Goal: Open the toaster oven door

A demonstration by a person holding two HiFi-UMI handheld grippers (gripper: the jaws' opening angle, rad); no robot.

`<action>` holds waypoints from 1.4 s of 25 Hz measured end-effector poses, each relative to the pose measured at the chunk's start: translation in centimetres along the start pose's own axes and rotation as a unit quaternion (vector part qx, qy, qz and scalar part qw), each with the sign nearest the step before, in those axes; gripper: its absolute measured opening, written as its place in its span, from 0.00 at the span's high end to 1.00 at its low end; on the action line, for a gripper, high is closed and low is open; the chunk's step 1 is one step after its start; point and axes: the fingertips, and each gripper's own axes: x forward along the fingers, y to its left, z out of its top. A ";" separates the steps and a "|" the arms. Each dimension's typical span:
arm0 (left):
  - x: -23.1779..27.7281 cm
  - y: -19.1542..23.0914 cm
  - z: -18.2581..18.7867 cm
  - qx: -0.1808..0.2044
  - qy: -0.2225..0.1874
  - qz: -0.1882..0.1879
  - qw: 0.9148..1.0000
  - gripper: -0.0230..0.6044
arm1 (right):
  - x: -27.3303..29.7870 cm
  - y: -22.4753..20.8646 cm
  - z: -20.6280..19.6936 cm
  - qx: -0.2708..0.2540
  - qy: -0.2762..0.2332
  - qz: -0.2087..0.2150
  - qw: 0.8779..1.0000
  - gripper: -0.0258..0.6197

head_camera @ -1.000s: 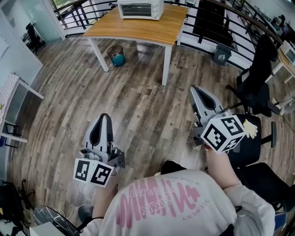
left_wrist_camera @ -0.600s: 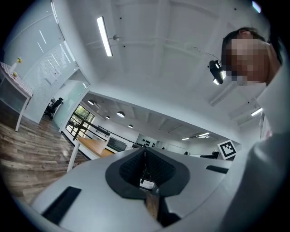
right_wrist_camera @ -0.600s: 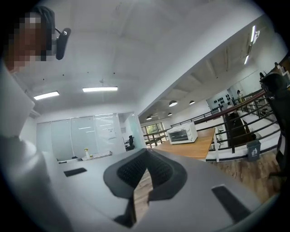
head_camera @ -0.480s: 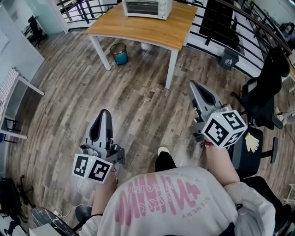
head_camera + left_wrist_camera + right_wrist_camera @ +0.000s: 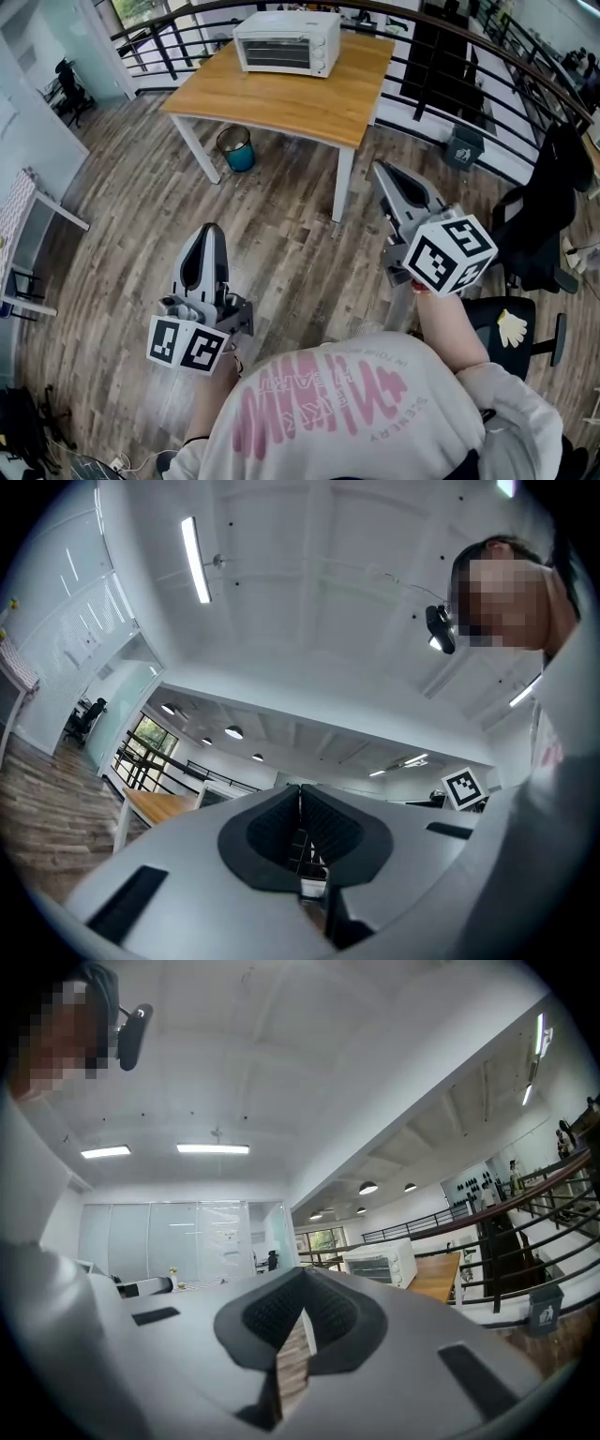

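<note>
Two smooth grey grippers taper to narrow tips above the floor. The left gripper (image 5: 209, 232) and the right gripper (image 5: 382, 172) each have their jaws pressed together, with nothing between the ribbed black pads (image 5: 328, 819). Each carries a cube (image 5: 450, 253) of black-and-white square markers at its rear. The toaster oven (image 5: 286, 40) is a boxy white case with its glass door (image 5: 274, 54) closed. It stands at the far edge of a wooden table (image 5: 281, 98) on white legs, well apart from both grippers. Underfoot lies streaky grey-brown plank flooring (image 5: 281, 234). A round teal bin (image 5: 236, 148) sits by a table leg.
</note>
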 end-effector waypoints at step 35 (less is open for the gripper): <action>16.3 7.3 -3.8 -0.001 0.046 -0.063 0.997 0.93 | 11.8 -8.8 -1.3 -0.016 0.039 -0.043 0.998 0.95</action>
